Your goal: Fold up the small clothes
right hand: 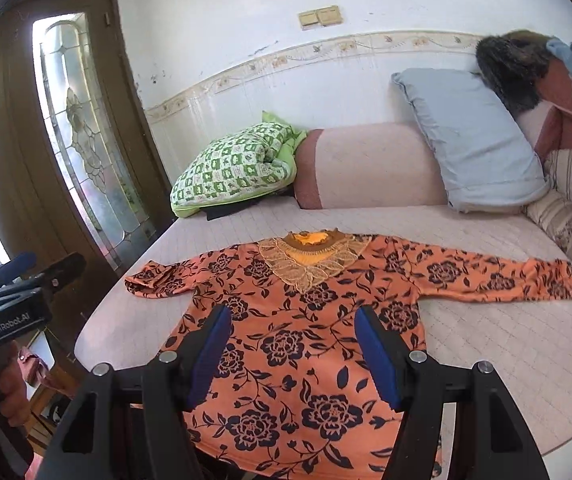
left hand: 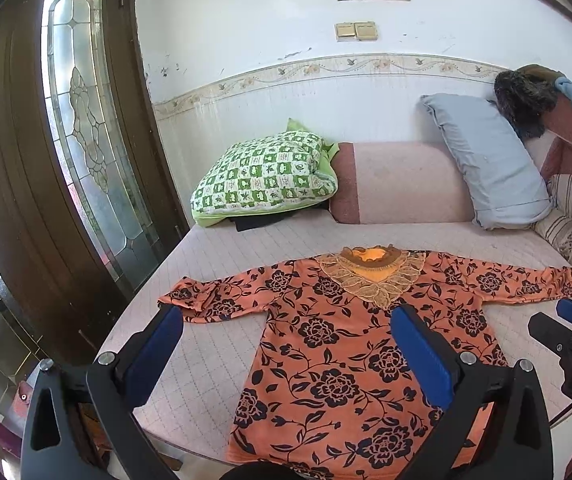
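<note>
The orange floral blouse (left hand: 350,344) lies flat and unfolded on the pink quilted mattress (left hand: 246,248), sleeves spread out, while the left gripper (left hand: 286,344) and right gripper (right hand: 292,350) hover above it with jaws apart and empty.

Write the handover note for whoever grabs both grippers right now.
Left gripper: open, empty, above the blouse's left side.
Right gripper: open, empty, above the blouse's middle.
Orange flowered blouse: flat on the bed, front up, collar toward the pillows; right sleeve straight out, left sleeve bunched at the cuff.
Done: blouse spread out.
Left: every fold; probably sleeves in first, then the body.
</note>
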{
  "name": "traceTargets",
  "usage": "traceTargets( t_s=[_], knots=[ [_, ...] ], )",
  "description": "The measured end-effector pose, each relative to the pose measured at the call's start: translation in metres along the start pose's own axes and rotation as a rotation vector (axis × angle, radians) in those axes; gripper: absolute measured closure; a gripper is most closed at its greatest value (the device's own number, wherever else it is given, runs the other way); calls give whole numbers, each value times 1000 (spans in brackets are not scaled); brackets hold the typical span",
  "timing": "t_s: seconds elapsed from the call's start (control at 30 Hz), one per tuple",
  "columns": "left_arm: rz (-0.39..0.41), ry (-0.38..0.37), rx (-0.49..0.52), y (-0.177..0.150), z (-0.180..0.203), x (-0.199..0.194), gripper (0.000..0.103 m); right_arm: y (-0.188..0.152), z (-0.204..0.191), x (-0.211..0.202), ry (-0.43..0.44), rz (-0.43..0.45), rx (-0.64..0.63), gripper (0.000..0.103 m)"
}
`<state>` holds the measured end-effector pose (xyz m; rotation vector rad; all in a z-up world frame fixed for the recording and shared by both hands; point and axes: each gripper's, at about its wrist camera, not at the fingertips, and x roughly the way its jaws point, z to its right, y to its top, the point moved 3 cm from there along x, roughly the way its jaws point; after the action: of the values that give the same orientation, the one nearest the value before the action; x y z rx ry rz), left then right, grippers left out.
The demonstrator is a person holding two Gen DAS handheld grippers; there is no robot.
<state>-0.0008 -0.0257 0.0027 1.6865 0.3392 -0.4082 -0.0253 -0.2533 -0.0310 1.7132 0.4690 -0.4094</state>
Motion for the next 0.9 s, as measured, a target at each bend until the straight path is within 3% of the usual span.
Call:
traceTargets(
  t_s=[0.27, 0.57, 0.73, 0.9],
  knots=[
    [-23, 21, -25, -1, -11, 18, 0, 5, -17, 25, 18, -34, -5, 35],
    [-22, -7, -29, 22, 13, 45, 0, 3, 49, 38, -66, -33, 102, 35],
    [-125, -93, -67, 30, 49, 105, 0, -4, 133, 58, -161, -65, 194, 34],
    [-404, -201, -132, -1, 100, 201, 0, -35, 277, 83, -277, -116, 455, 33]
  ],
)
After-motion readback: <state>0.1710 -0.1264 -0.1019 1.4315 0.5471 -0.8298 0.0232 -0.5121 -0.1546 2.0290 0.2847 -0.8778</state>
